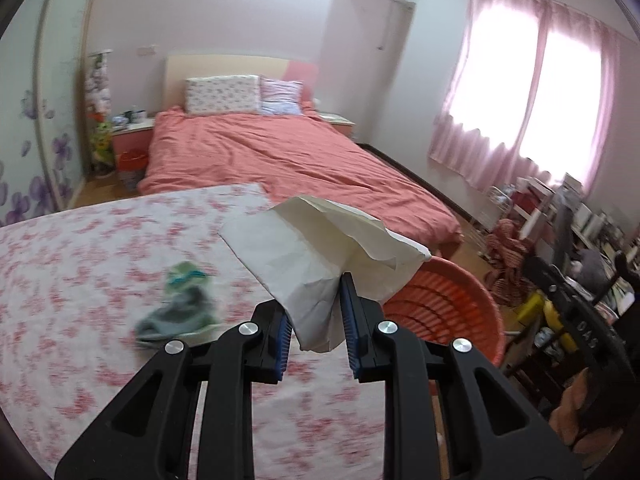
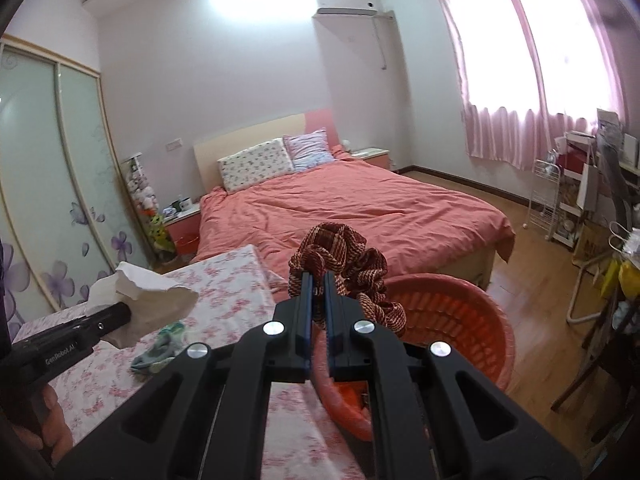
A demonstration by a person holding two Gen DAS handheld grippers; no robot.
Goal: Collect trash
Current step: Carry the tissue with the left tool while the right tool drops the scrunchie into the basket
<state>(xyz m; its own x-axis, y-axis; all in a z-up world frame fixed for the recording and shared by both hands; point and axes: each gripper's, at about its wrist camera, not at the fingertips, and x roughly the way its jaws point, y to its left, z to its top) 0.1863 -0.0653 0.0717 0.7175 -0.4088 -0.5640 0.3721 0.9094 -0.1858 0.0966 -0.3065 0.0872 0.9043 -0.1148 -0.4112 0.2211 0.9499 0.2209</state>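
Observation:
My left gripper [image 1: 314,312] is shut on a crumpled white paper bag [image 1: 320,248], held above the floral tablecloth near the table's right edge. The same bag [image 2: 148,300] shows at the left of the right wrist view, beside the left gripper's black body. My right gripper [image 2: 317,284] is shut on a bunched red-and-cream woven cloth [image 2: 340,256], which hangs over the rim of the orange plastic basket [image 2: 452,320]. The basket [image 1: 444,312] stands just off the table's right side. A green and grey sock [image 1: 178,308] lies on the tablecloth [image 1: 80,280].
A bed with a salmon cover [image 2: 352,208] fills the room behind the table. A sliding wardrobe [image 2: 48,168] stands at the left. A white wire rack [image 2: 548,196], a cluttered desk and a chair [image 1: 580,312] line the right side under pink curtains.

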